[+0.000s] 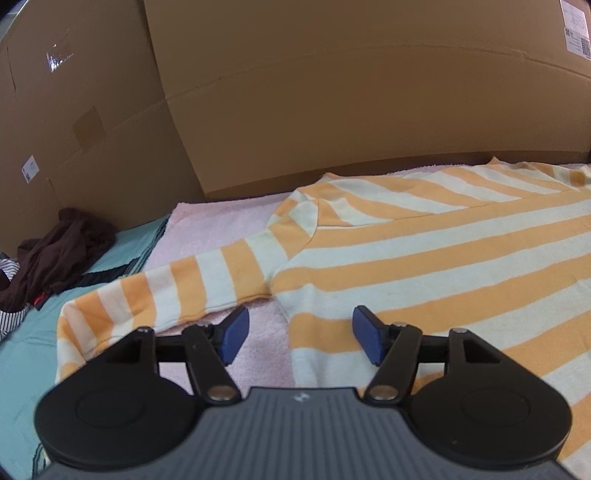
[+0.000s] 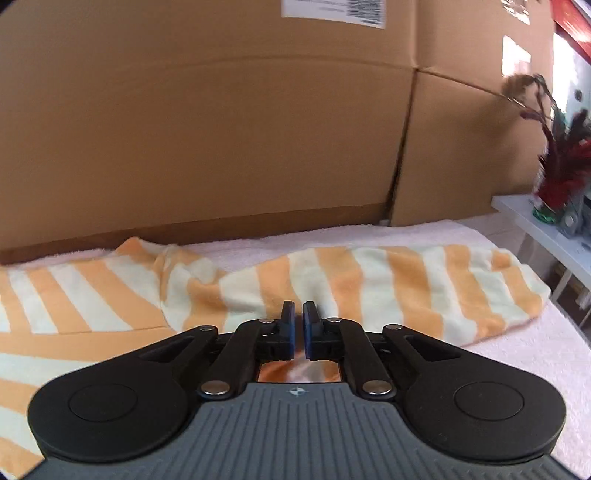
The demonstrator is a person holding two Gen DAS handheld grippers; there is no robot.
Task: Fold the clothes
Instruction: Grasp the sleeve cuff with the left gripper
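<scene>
Nearest in the left wrist view: left gripper (image 1: 297,334), jaws wide apart, blue pads (image 1: 233,338) on either side of the armpit seam of the striped sweater (image 1: 424,258), holding nothing. Nearest in the right wrist view: right gripper (image 2: 298,326), jaws drawn to a narrow slit just above the right-hand sleeve (image 2: 406,288); whether any cloth is pinched between them cannot be told.

Just beyond: one sweater, orange and cream in broad bands, spread flat on a pink towel (image 1: 221,225). Two sleeves, both extended: left-hand sleeve (image 1: 166,291) reaching toward the towel's edge, cuff lying over it; right-hand sleeve stretched sideways, slightly rumpled near the shoulder (bands running across the sleeve, along the body). Fabric soft, faintly fuzzy.

Under the towel: teal sheet (image 1: 22,350), exposed at the left only. On it, a heap of dark brown clothing (image 1: 62,254), touching a black-and-white striped garment (image 1: 11,317) at the frame edge; both well apart from the sweater.

Farthest: large cardboard boxes (image 1: 332,110) standing as a wall along the rear edge of the towel, at least two visible in each view, white shipping labels (image 2: 332,9) attached. At far right, one white shelf (image 2: 535,225) bearing a vase of dark red and brown dried stems (image 2: 561,170).
</scene>
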